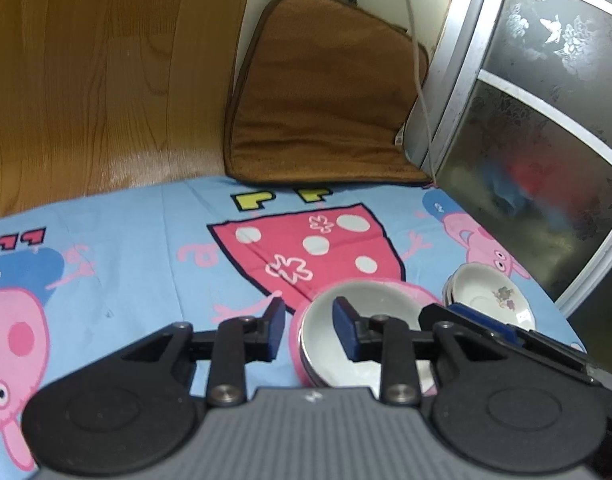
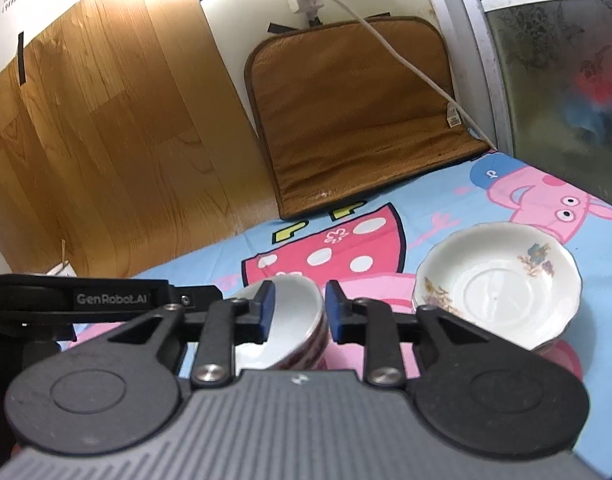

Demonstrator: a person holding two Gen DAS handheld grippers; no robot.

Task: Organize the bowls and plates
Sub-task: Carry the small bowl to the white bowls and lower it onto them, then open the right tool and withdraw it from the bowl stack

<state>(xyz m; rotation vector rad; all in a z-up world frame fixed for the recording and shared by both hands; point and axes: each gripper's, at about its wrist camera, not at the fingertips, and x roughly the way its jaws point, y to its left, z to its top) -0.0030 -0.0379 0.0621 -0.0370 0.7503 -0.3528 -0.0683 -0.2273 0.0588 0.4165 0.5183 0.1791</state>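
Observation:
A stack of white bowls with pink outsides sits on the cartoon cloth; it also shows in the right wrist view. A stack of white flowered plates lies to its right, also seen in the right wrist view. My left gripper is open, its jaws straddling the bowls' left rim. My right gripper is open, its jaws straddling the bowls' right rim. The other gripper's body shows at the left of the right wrist view.
The blue cartoon tablecloth covers the table. A brown cushion leans against the back wall, with a wood panel to its left. A frosted glass door stands on the right. A white cable hangs over the cushion.

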